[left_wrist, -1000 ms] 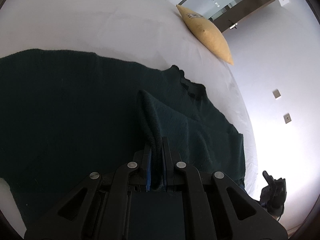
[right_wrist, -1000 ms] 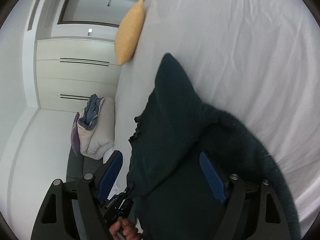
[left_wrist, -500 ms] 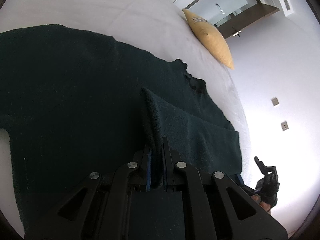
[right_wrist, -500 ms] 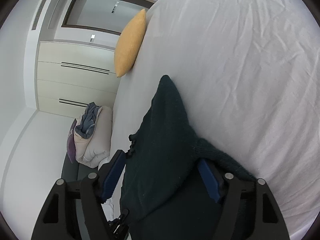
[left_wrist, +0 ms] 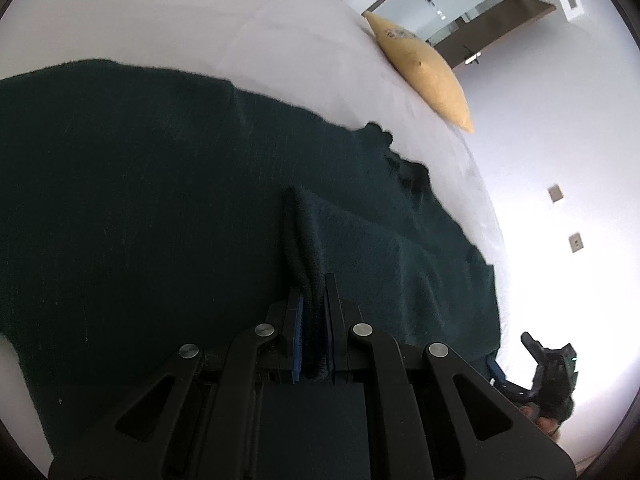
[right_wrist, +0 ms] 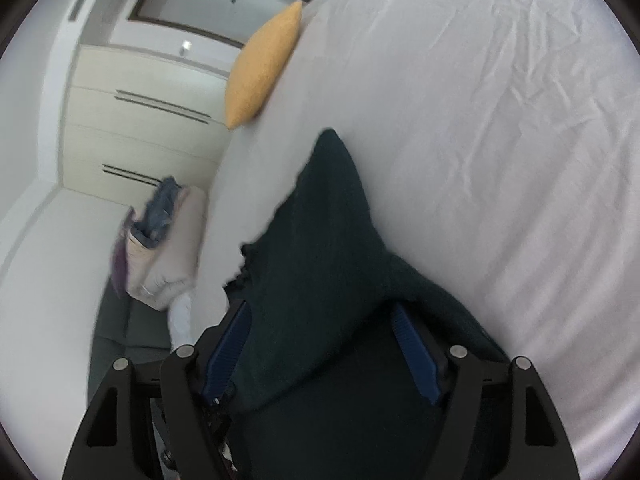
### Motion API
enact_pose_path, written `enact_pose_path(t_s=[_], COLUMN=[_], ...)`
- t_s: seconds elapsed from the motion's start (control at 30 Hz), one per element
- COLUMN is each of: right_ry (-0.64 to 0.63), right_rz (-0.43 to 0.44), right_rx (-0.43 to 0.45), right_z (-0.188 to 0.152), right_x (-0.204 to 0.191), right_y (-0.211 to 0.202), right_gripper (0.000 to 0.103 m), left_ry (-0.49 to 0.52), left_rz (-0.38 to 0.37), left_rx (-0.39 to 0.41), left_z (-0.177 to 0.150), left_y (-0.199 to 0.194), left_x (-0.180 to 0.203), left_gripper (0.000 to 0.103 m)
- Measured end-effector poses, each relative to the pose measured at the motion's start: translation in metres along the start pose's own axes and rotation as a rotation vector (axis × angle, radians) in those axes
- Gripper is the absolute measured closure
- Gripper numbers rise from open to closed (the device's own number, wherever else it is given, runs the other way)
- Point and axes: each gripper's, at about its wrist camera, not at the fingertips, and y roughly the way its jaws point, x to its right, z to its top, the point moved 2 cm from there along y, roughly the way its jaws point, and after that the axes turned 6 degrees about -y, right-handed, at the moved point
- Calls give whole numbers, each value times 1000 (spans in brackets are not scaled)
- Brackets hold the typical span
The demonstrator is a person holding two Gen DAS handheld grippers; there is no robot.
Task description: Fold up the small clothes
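Observation:
A dark green knitted garment [left_wrist: 160, 200] lies spread on the white bed [left_wrist: 200, 12]. My left gripper [left_wrist: 313, 296] is shut on a raised fold of its edge, held just above the flat part. A folded-over flap [left_wrist: 400, 264] lies to the right. In the right wrist view the garment [right_wrist: 320, 260] drapes between the blue pads [right_wrist: 414, 352] of my right gripper [right_wrist: 320, 344], which stands wide open around the cloth. The right gripper also shows at the lower right of the left wrist view [left_wrist: 552, 380].
A yellow pillow [left_wrist: 424, 72] lies at the bed's far edge, also in the right wrist view [right_wrist: 264, 68]. A bundle of clothes [right_wrist: 156, 240] sits on a dark seat beside the bed, before white wardrobe doors [right_wrist: 132, 128]. Wrinkled sheet [right_wrist: 500, 120] stretches right.
My left gripper has carried the pinched fold across the garment, which now fills more of its view. The right gripper stays open with cloth between its pads and has shifted slightly.

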Motion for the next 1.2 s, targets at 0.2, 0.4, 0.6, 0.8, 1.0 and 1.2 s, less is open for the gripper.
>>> enact_pose_path(t_s=[0.2, 0.4, 0.6, 0.8, 1.0, 1.2], right_ry=[-51, -67, -8, 8, -114, -102], right_rz=[14, 162, 132, 161, 119, 35], right_rx=[74, 0, -54, -136, -187, -163], right_z=[7, 51, 91, 117, 61, 14], right_x=[-20, -28, 2, -4, -6, 16], right_y=[-44, 5, 68, 85, 46, -23], right_gripper=[25, 22, 25, 11, 10, 9], left_ry=[-30, -23, -15, -10, -37, -68], left_rz=[-21, -20, -60, -63, -102, -70], left_rx=[10, 31, 40, 54, 31, 84], left_z=[-5, -14, -15, -18, -19, -16], left_y=[2, 1, 4, 6, -1, -48], left_x=[-7, -11, -20, -24, -32, -38], left_gripper=[95, 94, 93, 93, 93, 86])
